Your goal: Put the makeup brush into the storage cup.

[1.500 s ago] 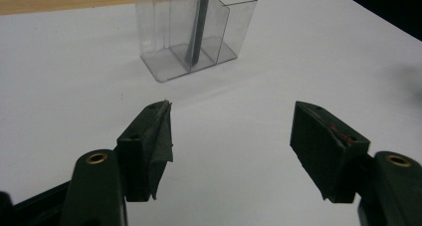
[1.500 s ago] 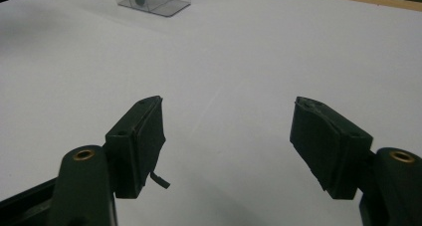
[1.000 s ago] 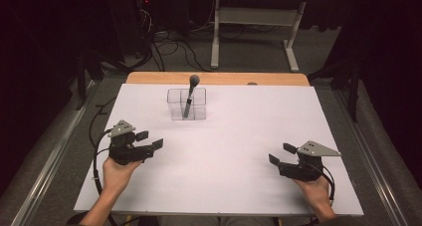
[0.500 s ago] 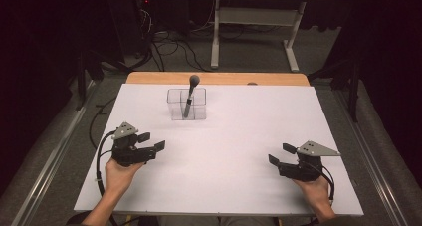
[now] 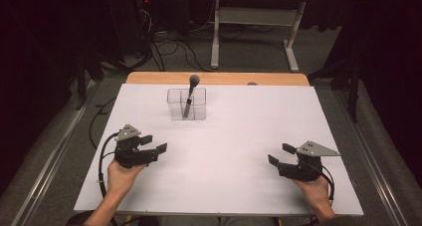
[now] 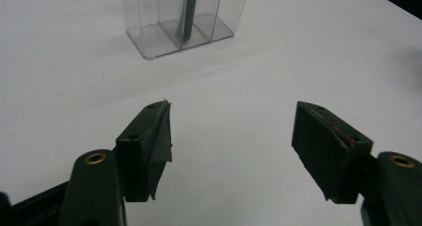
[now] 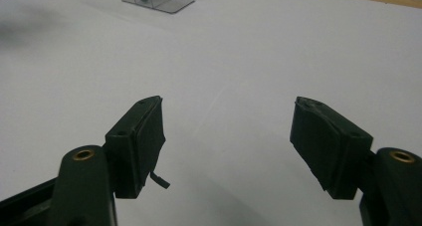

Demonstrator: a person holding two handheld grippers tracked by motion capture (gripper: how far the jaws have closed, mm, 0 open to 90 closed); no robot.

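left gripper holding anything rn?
No. In the left gripper view the left gripper is open, its fingers wide apart with bare white table between them.

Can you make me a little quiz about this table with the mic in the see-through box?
1. True or false: the microphone lies flat on the white table.
2. Which is nearer the clear box: A) left gripper B) right gripper?
3. Fill in: both grippers' fingers are ____.

Key:
1. False; it stands tilted in the box.
2. A.
3. Open, holding nothing.
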